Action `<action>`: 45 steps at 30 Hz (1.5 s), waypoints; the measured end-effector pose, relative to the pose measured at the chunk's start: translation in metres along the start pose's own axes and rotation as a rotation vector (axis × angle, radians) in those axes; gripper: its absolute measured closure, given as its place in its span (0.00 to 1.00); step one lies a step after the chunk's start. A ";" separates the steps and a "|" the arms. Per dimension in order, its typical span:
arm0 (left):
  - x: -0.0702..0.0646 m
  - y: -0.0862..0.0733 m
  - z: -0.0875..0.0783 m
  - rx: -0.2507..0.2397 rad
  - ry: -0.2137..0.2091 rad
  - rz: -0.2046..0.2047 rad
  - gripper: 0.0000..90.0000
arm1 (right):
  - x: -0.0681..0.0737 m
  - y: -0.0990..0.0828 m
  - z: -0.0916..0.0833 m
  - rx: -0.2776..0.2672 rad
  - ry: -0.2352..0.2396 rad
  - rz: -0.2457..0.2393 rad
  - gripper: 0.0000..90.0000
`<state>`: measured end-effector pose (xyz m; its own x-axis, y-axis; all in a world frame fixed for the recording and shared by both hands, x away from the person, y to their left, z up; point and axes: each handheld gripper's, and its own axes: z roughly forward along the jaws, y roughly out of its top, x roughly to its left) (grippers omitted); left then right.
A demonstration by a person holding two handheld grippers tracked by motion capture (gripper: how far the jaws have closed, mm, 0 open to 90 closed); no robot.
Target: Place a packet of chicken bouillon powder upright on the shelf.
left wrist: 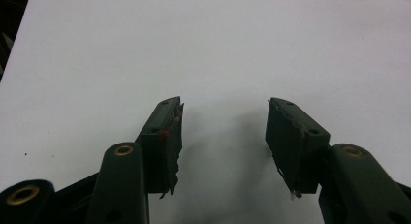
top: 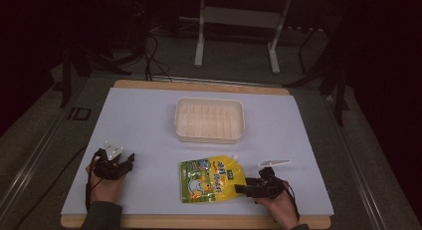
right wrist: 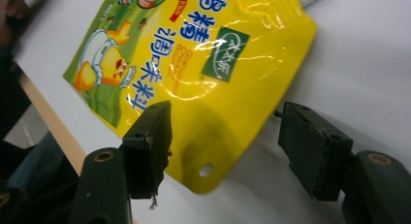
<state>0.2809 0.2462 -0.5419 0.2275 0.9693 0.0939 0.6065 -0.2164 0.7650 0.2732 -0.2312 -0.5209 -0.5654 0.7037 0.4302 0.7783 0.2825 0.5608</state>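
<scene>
Here the right gripper (top: 241, 188) sits at the near right of the white table sheet (top: 149, 120), its 2 black jaws spread wide and straddling the corner of the glossy yellow plastic spouted pouch with a cartoon duck printed on it (top: 211, 179). In the right gripper view the pouch (right wrist: 194, 64) lies flat, its corner with the small punched hole between the jaws, and neither pad seems to press on it. The pouch rests near the front edge of the table, just short of the shallow cream rectangular plastic tray (top: 209, 119), which stands apart from it toward the middle. The left gripper (top: 130, 162) rests at the near left, well away from the pouch, its jaws likewise wide with only bare sheet between them (left wrist: 225, 132). The likely trouble is the grip itself: the film is slick and lies flush on the sheet, so 1 jaw may ride over the top instead of sliding under, pushing the pouch away. A pinch on so little of the corner could also let the limp, weighted pouch swing or slip free when lifted.
</scene>
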 end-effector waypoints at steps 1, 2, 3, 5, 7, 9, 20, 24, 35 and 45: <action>0.000 0.000 0.000 0.000 0.001 0.000 0.52 | 0.000 0.001 0.002 0.002 0.009 0.004 0.42; 0.000 0.000 0.000 0.000 0.000 0.001 0.52 | 0.000 0.003 0.005 0.013 0.034 0.013 0.45; 0.000 0.000 0.000 0.000 0.000 0.001 0.52 | 0.000 0.004 0.007 0.023 0.048 0.013 0.46; 0.000 0.000 0.000 -0.001 0.001 0.001 0.52 | 0.000 0.005 0.009 0.033 0.061 0.015 0.47; 0.000 0.000 0.000 0.000 0.001 0.002 0.52 | 0.000 0.008 0.012 0.043 0.071 0.020 0.50; 0.000 0.000 0.000 0.002 0.001 0.004 0.52 | -0.001 0.009 0.013 0.048 0.077 0.028 0.52; -0.001 0.000 0.000 0.004 0.004 0.015 0.52 | -0.011 0.018 0.021 0.101 0.151 0.142 0.73; -0.002 0.000 0.000 0.001 0.005 0.015 0.52 | -0.010 0.019 0.024 0.114 0.162 0.139 0.81; -0.002 0.000 0.000 0.000 0.006 0.018 0.52 | 0.001 0.022 0.016 0.098 0.185 0.079 0.99; -0.002 0.000 0.000 0.002 0.007 0.022 0.52 | 0.008 0.027 0.005 0.045 0.241 0.050 1.00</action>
<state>0.2804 0.2443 -0.5418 0.2354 0.9650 0.1153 0.6027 -0.2381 0.7617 0.2915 -0.2150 -0.5055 -0.5704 0.5436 0.6158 0.8153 0.2840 0.5046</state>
